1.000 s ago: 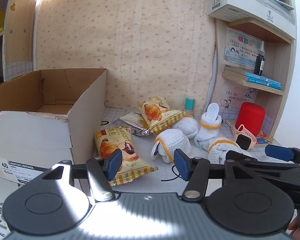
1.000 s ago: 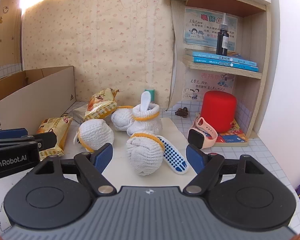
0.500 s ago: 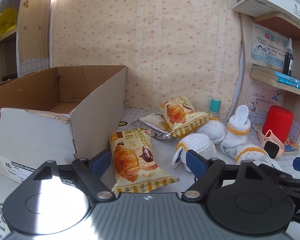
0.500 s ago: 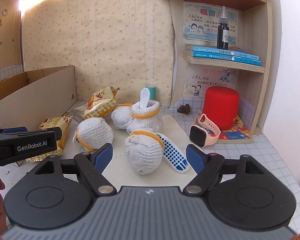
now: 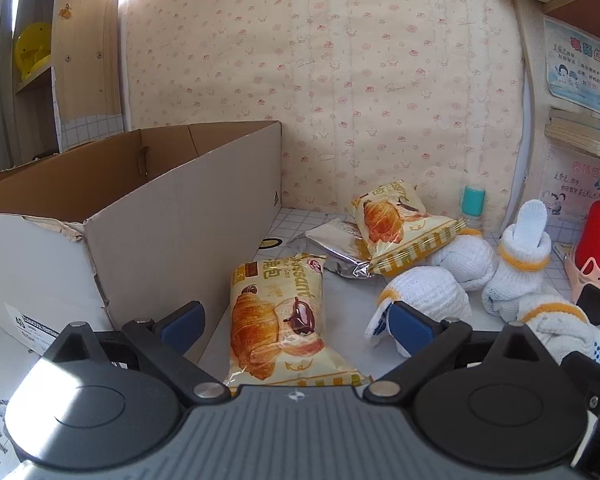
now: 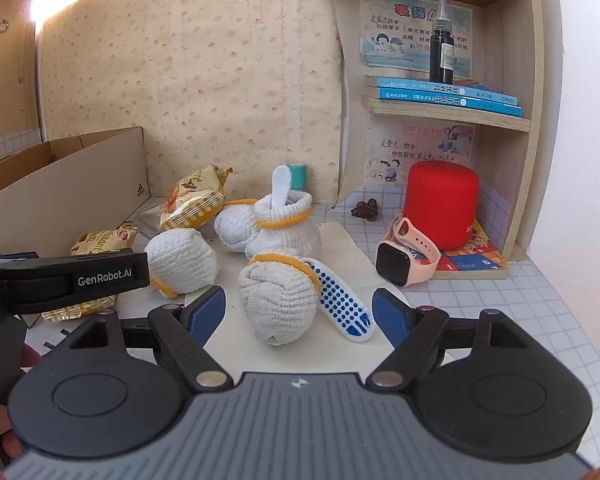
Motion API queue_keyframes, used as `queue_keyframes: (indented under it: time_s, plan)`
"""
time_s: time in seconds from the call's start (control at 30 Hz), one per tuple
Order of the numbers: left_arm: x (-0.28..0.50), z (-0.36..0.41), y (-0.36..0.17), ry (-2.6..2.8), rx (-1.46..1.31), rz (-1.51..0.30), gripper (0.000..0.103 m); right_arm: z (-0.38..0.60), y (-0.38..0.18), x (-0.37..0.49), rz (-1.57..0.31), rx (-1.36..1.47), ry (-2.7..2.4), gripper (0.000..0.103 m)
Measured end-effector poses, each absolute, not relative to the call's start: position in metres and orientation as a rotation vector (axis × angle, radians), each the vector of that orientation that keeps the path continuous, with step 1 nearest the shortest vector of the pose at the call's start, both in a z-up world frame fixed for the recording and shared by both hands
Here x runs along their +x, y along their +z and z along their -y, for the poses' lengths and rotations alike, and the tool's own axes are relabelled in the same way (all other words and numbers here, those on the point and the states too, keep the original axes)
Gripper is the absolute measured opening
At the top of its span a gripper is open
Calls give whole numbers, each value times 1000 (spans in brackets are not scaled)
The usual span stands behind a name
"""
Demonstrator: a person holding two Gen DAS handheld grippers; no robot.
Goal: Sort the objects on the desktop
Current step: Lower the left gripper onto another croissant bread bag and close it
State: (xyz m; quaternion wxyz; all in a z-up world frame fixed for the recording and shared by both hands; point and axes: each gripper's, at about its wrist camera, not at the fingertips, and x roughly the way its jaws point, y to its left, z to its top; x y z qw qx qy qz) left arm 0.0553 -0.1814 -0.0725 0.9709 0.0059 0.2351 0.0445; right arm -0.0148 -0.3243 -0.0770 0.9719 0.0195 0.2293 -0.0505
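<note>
On desk, beside cardboard box [image 5: 180,216]: croissant packet [image 5: 276,316]
Left gripper [image 5: 296,322]: jaws apart, straddling packet, empty
Right gripper [image 6: 298,312]: jaws apart, before rolled sock [image 6: 278,300]

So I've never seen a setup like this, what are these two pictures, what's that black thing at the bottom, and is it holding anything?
Each picture comes from a camera on a hand-held gripper, looking forward along its two blue-padded fingers. A person carries one in each hand; the black shape is the gripper's own body. The left gripper is open, with a croissant pack lying between its fingers. The right gripper is open around a rolled sock. Neither holds anything. Also on the desk: a cardboard box, more snack packs, more socks, a pink watch and a red cylinder.
</note>
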Motion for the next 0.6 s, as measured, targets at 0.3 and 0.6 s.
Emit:
queue_keyframes:
  time_s: [0.3, 0.6]
  plan:
    - [71, 177, -83, 151, -7, -529, 102, 328, -79, -13, -470, 40, -109, 79]
    - [79, 184, -90, 118, 3, -619, 86, 324, -83, -9, -485, 37, -101, 79]
